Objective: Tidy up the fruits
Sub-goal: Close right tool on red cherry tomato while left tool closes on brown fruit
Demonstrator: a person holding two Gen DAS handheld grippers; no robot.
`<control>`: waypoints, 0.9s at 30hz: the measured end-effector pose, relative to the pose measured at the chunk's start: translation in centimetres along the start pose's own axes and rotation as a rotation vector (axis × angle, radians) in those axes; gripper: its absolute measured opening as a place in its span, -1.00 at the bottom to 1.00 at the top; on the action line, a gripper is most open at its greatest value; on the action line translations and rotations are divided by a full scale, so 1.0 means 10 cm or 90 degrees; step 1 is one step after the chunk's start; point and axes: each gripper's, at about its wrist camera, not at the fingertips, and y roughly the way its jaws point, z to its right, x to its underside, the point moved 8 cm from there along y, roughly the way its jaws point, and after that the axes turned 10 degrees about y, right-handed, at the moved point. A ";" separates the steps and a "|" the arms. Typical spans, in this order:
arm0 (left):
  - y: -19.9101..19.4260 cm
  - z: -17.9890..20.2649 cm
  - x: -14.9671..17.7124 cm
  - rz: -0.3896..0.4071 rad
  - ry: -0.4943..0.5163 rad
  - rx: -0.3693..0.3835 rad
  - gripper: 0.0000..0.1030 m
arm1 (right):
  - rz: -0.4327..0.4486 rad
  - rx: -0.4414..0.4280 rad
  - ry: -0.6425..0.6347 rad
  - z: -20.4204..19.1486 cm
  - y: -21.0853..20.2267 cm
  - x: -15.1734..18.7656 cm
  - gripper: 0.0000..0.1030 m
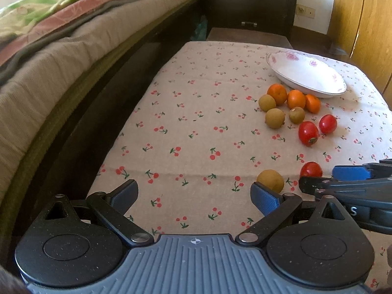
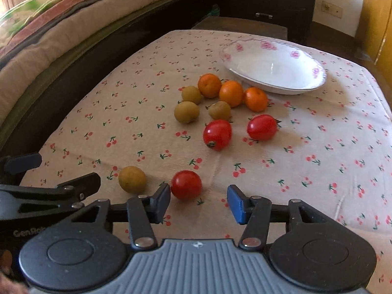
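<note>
A loose cluster of fruit lies on the cherry-print cloth (image 2: 318, 147): three oranges (image 2: 231, 93), three brownish-green longans (image 2: 186, 112) and two red tomatoes (image 2: 217, 134). Nearer to me, a third tomato (image 2: 186, 185) lies at the tips of my right gripper (image 2: 198, 202), close against the left finger (image 2: 163, 199) and well clear of the blue pad (image 2: 236, 204); the jaws stand apart and do not pinch it. A lone longan (image 1: 270, 180) rests just beyond the right finger of my left gripper (image 1: 196, 196), which is wide open with only cloth between its fingers. The white flowered bowl (image 2: 269, 68) is behind the fruit.
A bed with folded blankets (image 1: 61, 49) runs along the table's left side. A dark drawer unit (image 1: 250, 2) stands behind the table, a wooden wardrobe (image 1: 362, 17) at the right. The two grippers sit side by side at the near edge.
</note>
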 end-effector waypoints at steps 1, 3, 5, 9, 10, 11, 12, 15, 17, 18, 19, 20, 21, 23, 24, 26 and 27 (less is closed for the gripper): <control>0.01 -0.01 0.00 -0.002 -0.001 0.000 0.94 | -0.003 -0.002 -0.003 -0.01 0.02 0.00 -0.01; 0.01 -0.02 0.00 -0.003 -0.006 0.002 0.94 | 0.005 -0.001 -0.021 -0.04 0.04 -0.03 -0.11; 0.02 -0.03 0.00 -0.005 -0.010 0.006 0.95 | -0.001 -0.019 -0.030 -0.08 0.06 -0.05 -0.27; 0.04 0.01 0.01 -0.007 0.000 0.010 0.95 | -0.005 -0.003 -0.066 -0.10 0.06 -0.03 -0.42; 0.03 0.01 0.01 -0.006 0.001 0.010 0.95 | -0.010 -0.005 -0.068 -0.09 0.04 -0.01 -0.42; 0.03 0.02 0.00 -0.002 0.002 0.012 0.95 | -0.013 -0.007 -0.071 -0.08 0.03 0.00 -0.42; 0.02 0.03 -0.01 0.001 0.001 0.014 0.95 | -0.017 -0.008 -0.073 -0.07 0.02 0.01 -0.42; 0.02 0.06 -0.02 0.014 0.002 0.018 0.95 | -0.022 -0.006 -0.074 -0.01 -0.03 0.04 -0.43; 0.04 0.09 -0.03 0.021 0.004 0.025 0.94 | -0.021 -0.005 -0.068 0.06 -0.09 0.03 -0.43; 0.05 0.12 -0.04 0.022 0.006 0.033 0.92 | -0.019 -0.004 -0.064 0.10 -0.12 0.01 -0.43; 0.07 0.16 -0.05 0.022 0.010 0.045 0.87 | -0.016 -0.006 -0.058 0.14 -0.16 -0.01 -0.43; 0.07 0.19 -0.06 0.024 0.014 0.054 0.85 | -0.012 -0.009 -0.053 0.17 -0.20 -0.02 -0.43; 0.08 0.23 -0.06 0.025 0.017 0.060 0.84 | -0.010 -0.011 -0.048 0.20 -0.24 -0.03 -0.43; 0.09 0.30 -0.07 0.027 0.026 0.066 0.84 | -0.005 -0.014 -0.038 0.25 -0.28 -0.04 -0.43; 0.11 0.33 -0.07 0.026 0.030 0.067 0.83 | -0.003 -0.016 -0.033 0.28 -0.28 -0.03 -0.43; 0.16 0.39 -0.09 0.021 0.035 0.070 0.78 | -0.008 -0.018 -0.026 0.33 -0.27 -0.01 -0.43; 0.19 0.42 -0.09 0.016 0.033 0.077 0.76 | -0.011 -0.019 -0.023 0.35 -0.27 0.00 -0.43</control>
